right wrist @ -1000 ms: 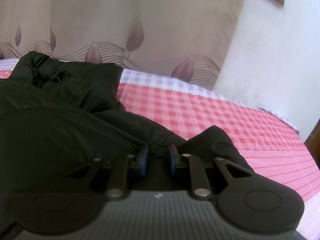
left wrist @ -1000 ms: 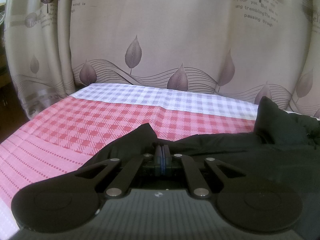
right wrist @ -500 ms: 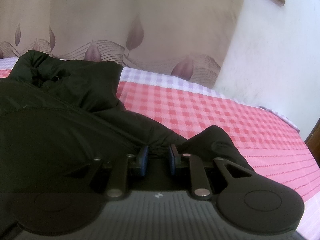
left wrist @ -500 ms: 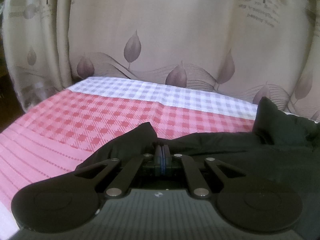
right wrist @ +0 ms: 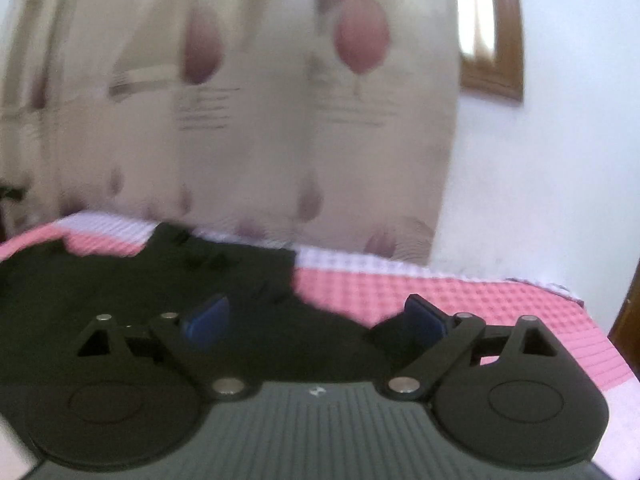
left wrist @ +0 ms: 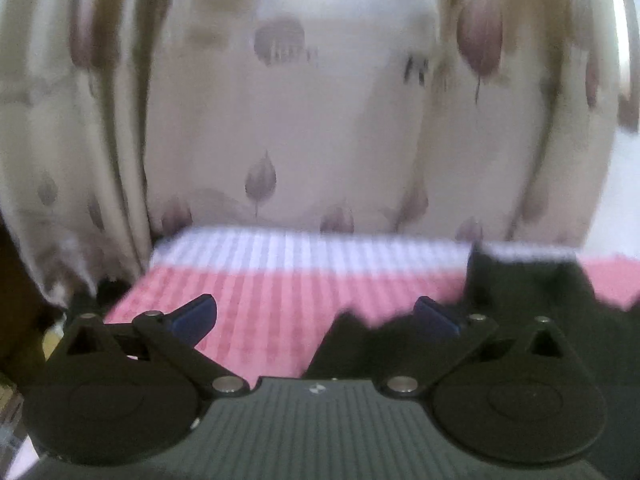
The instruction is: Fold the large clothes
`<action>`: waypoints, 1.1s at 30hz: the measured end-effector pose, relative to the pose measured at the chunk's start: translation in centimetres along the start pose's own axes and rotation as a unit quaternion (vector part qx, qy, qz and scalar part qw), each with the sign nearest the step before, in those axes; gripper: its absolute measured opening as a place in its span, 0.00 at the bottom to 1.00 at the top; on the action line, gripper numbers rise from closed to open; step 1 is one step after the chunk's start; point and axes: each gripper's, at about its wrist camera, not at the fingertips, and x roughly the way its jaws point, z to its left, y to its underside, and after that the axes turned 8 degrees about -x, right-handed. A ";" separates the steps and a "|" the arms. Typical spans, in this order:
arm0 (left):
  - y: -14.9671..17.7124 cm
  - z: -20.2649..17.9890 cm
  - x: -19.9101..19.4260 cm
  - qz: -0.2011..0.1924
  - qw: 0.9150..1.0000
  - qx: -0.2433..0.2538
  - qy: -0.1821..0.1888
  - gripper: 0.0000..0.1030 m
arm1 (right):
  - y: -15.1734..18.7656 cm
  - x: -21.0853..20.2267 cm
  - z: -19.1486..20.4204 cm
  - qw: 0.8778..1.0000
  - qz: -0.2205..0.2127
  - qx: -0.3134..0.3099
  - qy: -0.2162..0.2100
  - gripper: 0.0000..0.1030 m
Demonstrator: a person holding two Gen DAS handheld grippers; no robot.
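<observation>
Two sets of tongs, left tongs and right tongs, are seen opening with nothing clamped, so the black garment lying on the checked bed may be left bunched if its released edges slump.

A bed covered in a pink-and-white checked sheet carries a black garment lying spread on it.

Black jacket on a bed sheet in pink-and-white check with a pale lilac-white check band at the far edge, beige curtain with mauve leaf print and dark lettering, brown wooden frame on a white wall.
</observation>
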 end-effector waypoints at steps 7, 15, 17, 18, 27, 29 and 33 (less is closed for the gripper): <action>2.7 2.9 4.9 0.160 0.978 -0.003 0.137 0.89 | 3.6 -4.5 1.7 1.000 0.026 -0.009 -0.008 0.93; 4.7 3.9 11.5 0.252 0.917 -0.047 0.305 0.85 | 3.5 -5.8 1.8 0.999 0.044 -0.006 0.022 0.93; 4.7 4.6 12.5 0.252 0.908 -0.063 0.329 0.77 | 3.7 -6.0 2.3 0.999 0.047 -0.006 0.024 0.93; 4.8 4.8 13.0 0.253 0.904 -0.070 0.338 0.74 | 3.6 -6.0 2.6 0.999 0.047 -0.006 0.024 0.93; 7.3 7.1 9.8 0.212 0.888 -0.128 0.387 0.37 | 2.6 -4.7 6.5 0.998 0.045 -0.040 0.006 0.93; 8.5 7.7 7.5 0.210 0.883 -0.130 0.400 0.35 | 2.1 -4.7 7.1 0.998 0.036 -0.048 0.004 0.93; 10.3 8.7 4.2 0.215 0.876 -0.138 0.410 0.35 | 1.1 -5.2 7.3 0.999 0.012 -0.045 -0.014 0.93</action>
